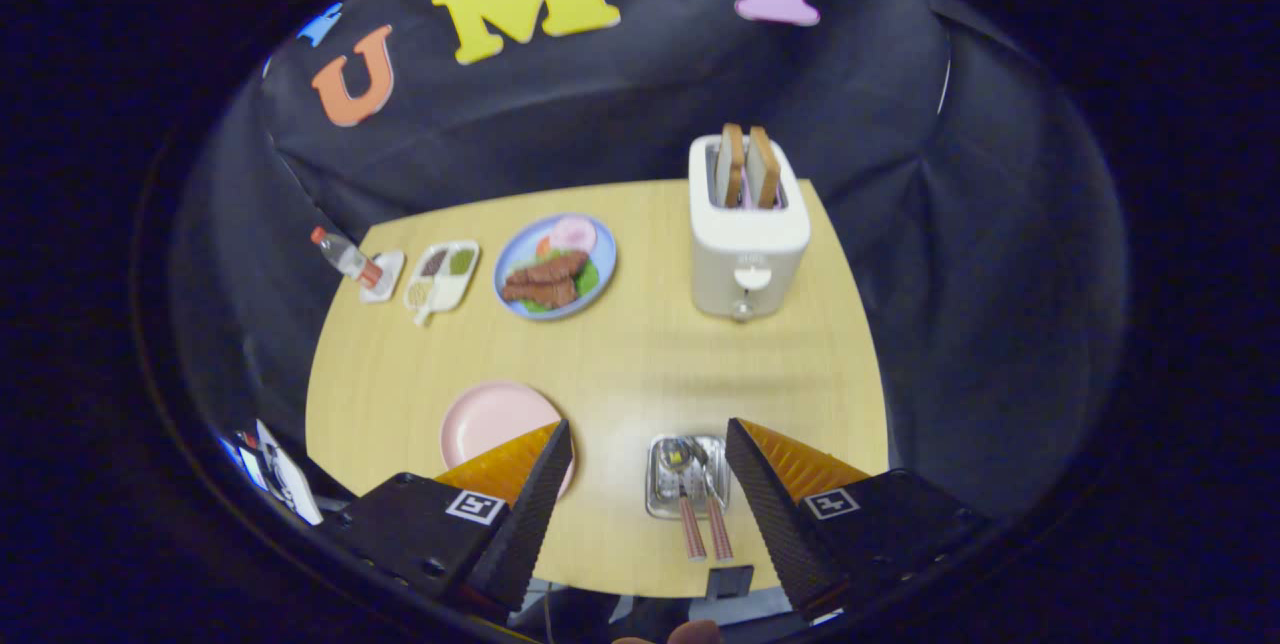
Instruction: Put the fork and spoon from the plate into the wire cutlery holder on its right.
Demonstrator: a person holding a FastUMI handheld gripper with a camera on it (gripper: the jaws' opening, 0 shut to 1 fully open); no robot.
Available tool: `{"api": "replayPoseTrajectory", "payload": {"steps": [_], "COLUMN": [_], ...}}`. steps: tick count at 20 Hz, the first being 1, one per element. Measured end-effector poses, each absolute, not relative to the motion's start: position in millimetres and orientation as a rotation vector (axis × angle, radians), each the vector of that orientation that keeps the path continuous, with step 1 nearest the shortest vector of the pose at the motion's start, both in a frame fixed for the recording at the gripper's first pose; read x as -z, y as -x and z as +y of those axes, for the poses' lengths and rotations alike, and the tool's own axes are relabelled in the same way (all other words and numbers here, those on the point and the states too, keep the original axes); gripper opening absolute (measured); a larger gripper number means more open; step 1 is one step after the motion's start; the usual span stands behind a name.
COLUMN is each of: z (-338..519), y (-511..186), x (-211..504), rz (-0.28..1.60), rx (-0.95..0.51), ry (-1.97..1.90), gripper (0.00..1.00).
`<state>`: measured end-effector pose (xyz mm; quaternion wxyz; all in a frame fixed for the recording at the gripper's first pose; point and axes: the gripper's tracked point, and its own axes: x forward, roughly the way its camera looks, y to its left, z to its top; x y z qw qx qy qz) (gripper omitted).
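The round pink plate [490, 421] is found bare. The striped-handled fork [716, 514] and spoon [680, 494] are lodged in the silver wire cutlery holder [660, 484] to its right. The tongs [648, 449] are held spread above, gripping nothing. The task is judged complete.

Pink plate [490, 421], pale wood-grain table [640, 364], white toaster [748, 249], blue plate [600, 259], pink-striped cutlery handles [705, 524].
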<state>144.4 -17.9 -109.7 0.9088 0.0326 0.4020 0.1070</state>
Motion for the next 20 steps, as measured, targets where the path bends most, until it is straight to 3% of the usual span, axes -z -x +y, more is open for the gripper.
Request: {"api": "replayPoseTrajectory", "payload": {"steps": [10, 20], "z": [16.5, 18.7], "y": [-83.9, -30.1], "x": [-22.0, -39.4], "rz": [0.196, 0.022], "rx": [-0.226, -0.198], "ry": [-0.073, -0.081], "gripper": [0.92, 0.92]}}
